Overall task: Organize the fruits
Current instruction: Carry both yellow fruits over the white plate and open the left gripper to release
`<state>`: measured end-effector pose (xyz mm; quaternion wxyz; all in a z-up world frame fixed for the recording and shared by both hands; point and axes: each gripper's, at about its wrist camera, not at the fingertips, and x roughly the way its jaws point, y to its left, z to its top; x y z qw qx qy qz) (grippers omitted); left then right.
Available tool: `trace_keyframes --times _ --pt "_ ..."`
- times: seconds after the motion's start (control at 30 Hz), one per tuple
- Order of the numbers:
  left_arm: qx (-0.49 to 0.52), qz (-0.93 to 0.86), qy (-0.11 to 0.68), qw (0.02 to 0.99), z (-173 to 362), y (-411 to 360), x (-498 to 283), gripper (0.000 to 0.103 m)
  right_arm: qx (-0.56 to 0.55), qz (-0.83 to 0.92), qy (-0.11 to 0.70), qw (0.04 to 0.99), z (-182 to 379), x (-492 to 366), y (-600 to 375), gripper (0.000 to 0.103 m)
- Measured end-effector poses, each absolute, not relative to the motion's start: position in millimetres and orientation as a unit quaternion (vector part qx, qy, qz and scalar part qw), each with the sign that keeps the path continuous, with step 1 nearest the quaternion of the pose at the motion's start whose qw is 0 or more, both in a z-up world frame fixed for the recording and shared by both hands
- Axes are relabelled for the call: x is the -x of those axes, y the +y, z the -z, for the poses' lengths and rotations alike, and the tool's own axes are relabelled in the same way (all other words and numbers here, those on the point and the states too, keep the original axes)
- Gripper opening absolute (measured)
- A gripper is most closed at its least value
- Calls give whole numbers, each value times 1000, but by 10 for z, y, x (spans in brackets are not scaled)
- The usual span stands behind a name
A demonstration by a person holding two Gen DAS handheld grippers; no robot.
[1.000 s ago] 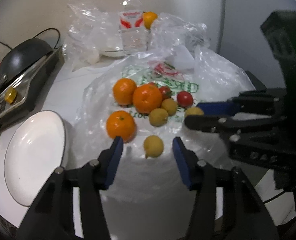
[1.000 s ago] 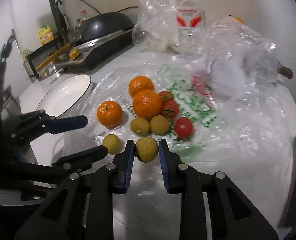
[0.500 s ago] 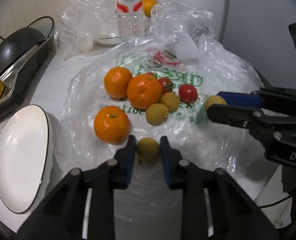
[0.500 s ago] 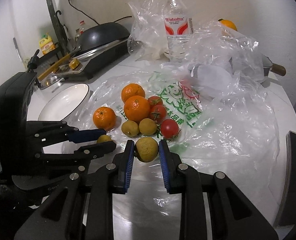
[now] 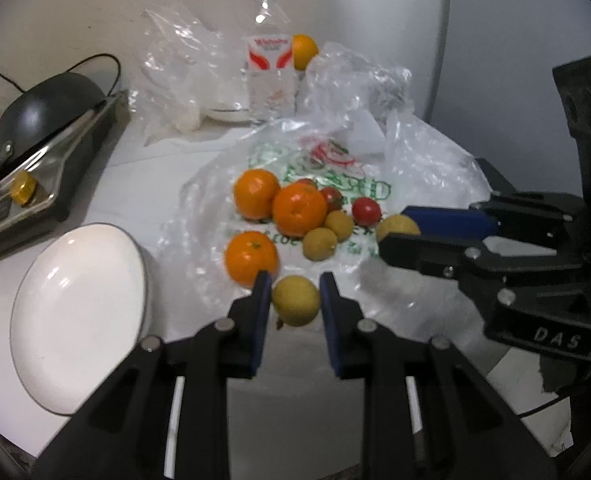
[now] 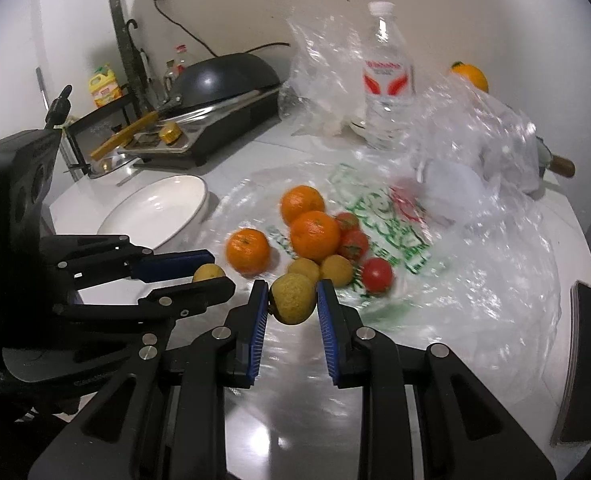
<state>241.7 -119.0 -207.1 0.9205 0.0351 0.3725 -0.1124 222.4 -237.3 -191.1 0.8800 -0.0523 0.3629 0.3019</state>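
Note:
Three oranges (image 5: 298, 209), red tomatoes (image 5: 366, 211) and small yellow-green fruits (image 5: 319, 243) lie on a flattened plastic bag (image 5: 423, 160). My left gripper (image 5: 295, 298) is shut on a yellow-green fruit (image 5: 296, 300), lifted just above the bag's near edge; it also shows in the right wrist view (image 6: 208, 273). My right gripper (image 6: 291, 299) is shut on another yellow-green fruit (image 6: 292, 298), seen from the left wrist view (image 5: 397, 227) to the right of the pile. A white plate (image 5: 75, 312) sits left of the fruit.
A black pan on a stove (image 5: 43, 120) stands at far left. A water bottle (image 5: 269, 56), crumpled clear bags (image 5: 175, 64) and one more orange (image 5: 304, 51) are at the back by the wall. A pot handle (image 6: 561, 166) sticks out at far right.
My left gripper moved forward and closed on the nearest yellow-green fruit, then lifted it. My right gripper kept its fruit and rose slightly away from the pile.

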Motion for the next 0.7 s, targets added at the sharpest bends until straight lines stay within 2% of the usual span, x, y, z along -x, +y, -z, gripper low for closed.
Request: trace_keyframes --times 0.7 --pt "-9 62 338 939 1935 -125 -2028 25 93 -324 341 878 1724 -2061 -1390 27"
